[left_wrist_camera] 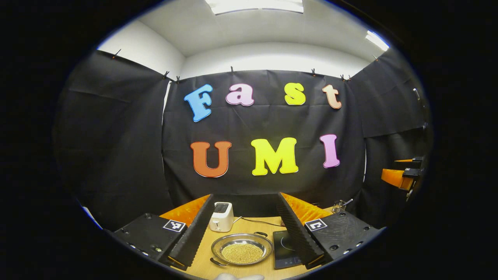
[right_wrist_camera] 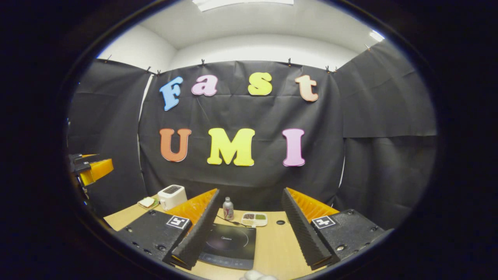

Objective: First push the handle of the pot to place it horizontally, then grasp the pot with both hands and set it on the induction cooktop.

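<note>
A shallow steel pot [left_wrist_camera: 242, 249] with small yellow beads in it stands on the wooden table [left_wrist_camera: 202, 256]. One handle [left_wrist_camera: 260, 233] points far right and the other [left_wrist_camera: 218, 262] near left, so the pot sits at a slant. Just right of it lies the black induction cooktop [left_wrist_camera: 286, 249] [right_wrist_camera: 229, 245]. My left gripper [left_wrist_camera: 246, 198] hangs open above and short of the pot, touching nothing; it is also at the left edge [right_wrist_camera: 91, 169]. My right gripper [right_wrist_camera: 250, 191] is open over the cooktop, and shows at the far right [left_wrist_camera: 404, 175].
A white toaster [left_wrist_camera: 221, 216] [right_wrist_camera: 172, 195] stands behind the pot, its cord trailing right. Near it lies a plate with bread [right_wrist_camera: 147, 202]. Behind the cooktop are a small bottle [right_wrist_camera: 228, 209] and a compartment tray [right_wrist_camera: 254, 219]. A wire utensil holder [left_wrist_camera: 339, 206] stands at the back right.
</note>
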`<action>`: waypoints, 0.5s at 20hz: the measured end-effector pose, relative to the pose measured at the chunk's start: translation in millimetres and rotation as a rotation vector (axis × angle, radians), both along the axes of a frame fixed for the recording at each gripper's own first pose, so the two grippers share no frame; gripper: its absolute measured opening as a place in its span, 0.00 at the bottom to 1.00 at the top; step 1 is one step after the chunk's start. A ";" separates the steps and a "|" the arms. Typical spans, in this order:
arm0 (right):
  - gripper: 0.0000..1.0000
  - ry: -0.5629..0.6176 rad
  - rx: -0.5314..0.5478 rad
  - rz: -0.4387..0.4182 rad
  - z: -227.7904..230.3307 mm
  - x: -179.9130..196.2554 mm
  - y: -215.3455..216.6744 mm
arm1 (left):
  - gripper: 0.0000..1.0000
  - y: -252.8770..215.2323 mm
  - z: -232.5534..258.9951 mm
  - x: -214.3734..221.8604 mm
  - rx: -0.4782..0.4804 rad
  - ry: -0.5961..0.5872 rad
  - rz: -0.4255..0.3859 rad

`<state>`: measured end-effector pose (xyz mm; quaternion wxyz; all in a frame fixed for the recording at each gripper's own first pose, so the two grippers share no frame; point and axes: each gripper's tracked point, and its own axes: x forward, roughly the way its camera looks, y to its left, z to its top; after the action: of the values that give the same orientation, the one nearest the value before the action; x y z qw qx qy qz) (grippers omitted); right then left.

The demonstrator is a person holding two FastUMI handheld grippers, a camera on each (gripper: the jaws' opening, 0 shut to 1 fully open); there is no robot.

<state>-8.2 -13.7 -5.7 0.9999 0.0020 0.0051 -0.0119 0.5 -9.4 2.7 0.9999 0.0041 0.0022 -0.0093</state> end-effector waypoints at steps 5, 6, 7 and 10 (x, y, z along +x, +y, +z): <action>0.96 0.001 -0.013 0.010 -0.9 -0.9 1.4 | 0.96 -1.1 -1.0 -0.2 -0.002 0.001 -0.002; 0.97 0.002 -0.016 0.012 -0.2 -0.1 2.2 | 0.96 -0.2 -0.4 -1.2 -0.002 0.001 -0.001; 0.97 0.004 -0.019 0.013 -1.9 0.0 2.7 | 0.96 -0.5 -0.6 -2.9 -0.002 0.001 -0.002; 0.96 0.007 -0.021 0.018 -2.7 -0.2 5.4 | 0.93 0.0 -0.7 -1.8 0.001 0.000 -0.011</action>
<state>-8.3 -8.3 -8.4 0.9999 -0.0088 0.0086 -0.0028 -1.2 -9.3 2.0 0.9999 0.0047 0.0024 -0.0147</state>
